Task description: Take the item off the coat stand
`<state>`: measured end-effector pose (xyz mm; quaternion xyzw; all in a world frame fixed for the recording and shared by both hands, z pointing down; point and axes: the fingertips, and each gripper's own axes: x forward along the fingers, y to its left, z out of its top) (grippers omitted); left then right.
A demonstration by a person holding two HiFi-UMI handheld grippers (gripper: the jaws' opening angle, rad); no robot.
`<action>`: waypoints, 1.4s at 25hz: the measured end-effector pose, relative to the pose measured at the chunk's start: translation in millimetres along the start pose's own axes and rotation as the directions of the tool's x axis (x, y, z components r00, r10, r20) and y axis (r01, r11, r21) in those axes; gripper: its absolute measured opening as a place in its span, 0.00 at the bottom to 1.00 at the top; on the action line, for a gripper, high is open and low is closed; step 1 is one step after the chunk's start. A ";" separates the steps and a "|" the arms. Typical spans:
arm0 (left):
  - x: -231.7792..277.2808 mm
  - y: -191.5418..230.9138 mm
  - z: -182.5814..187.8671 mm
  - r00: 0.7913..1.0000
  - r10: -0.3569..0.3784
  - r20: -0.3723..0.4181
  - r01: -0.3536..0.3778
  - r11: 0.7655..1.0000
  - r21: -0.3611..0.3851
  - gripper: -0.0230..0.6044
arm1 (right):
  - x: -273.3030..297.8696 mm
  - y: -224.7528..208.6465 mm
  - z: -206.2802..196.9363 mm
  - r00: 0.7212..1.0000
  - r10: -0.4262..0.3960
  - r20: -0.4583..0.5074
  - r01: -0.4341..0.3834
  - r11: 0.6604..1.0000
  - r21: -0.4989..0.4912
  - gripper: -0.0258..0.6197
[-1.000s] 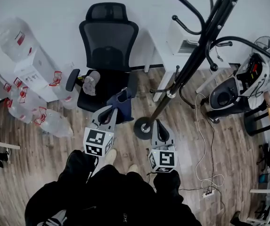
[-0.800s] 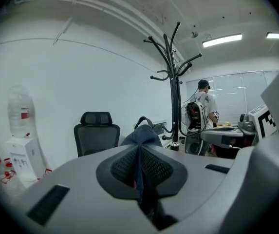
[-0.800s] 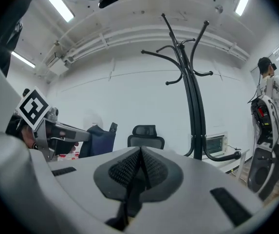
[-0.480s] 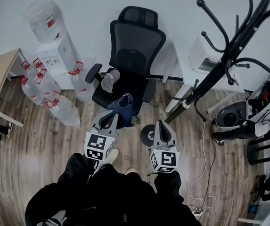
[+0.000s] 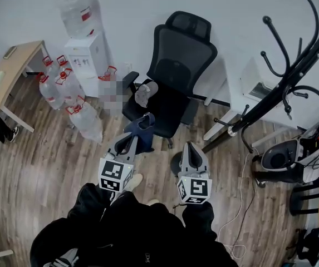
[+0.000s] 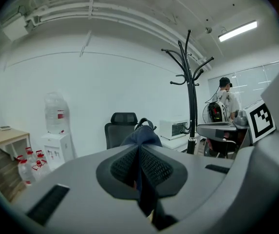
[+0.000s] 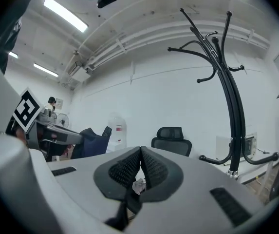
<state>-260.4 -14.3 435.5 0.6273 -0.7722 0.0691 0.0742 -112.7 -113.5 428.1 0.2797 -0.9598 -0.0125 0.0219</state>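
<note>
A black coat stand (image 5: 281, 82) leans across the right of the head view, its hooks bare; it also shows as the coat stand (image 6: 193, 96) and the coat stand (image 7: 232, 106) in the gripper views. My left gripper (image 5: 129, 138) is shut on a dark blue fabric item (image 5: 142, 128), which hangs out past its tip. In the left gripper view the blue item (image 6: 141, 136) is pinched between the pads of the left gripper (image 6: 139, 152). My right gripper (image 5: 190, 149) is shut with nothing held; the right gripper (image 7: 141, 155) shows its pads meeting. Both are held level, side by side.
A black office chair (image 5: 178, 65) with a grey bundle (image 5: 146, 93) on its seat stands ahead. A water dispenser (image 5: 87, 52) and several bottles (image 5: 64, 88) are at the left, near a wooden desk (image 5: 6, 74). A white table (image 5: 243, 93) and an exercise machine (image 5: 293, 154) are at the right.
The view has swung left: the coat stand slid to the right edge, the chair and water dispenser came towards the middle. Both grippers kept their hold and stance.
</note>
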 end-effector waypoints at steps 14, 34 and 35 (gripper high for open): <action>-17.3 1.1 -0.4 1.000 0.010 0.011 -0.010 1.000 -0.004 0.08 | -8.6 13.7 -0.1 1.000 0.020 -0.006 -0.020 1.000 0.001 0.07; -21.6 -7.4 5.2 1.000 -0.016 0.021 0.016 1.000 0.006 0.08 | -18.9 12.8 5.2 1.000 0.000 0.002 0.000 1.000 -0.003 0.07; -21.6 -8.0 5.6 1.000 -0.016 0.022 0.016 1.000 0.006 0.08 | -19.2 12.4 5.6 1.000 0.000 0.003 0.000 1.000 -0.004 0.06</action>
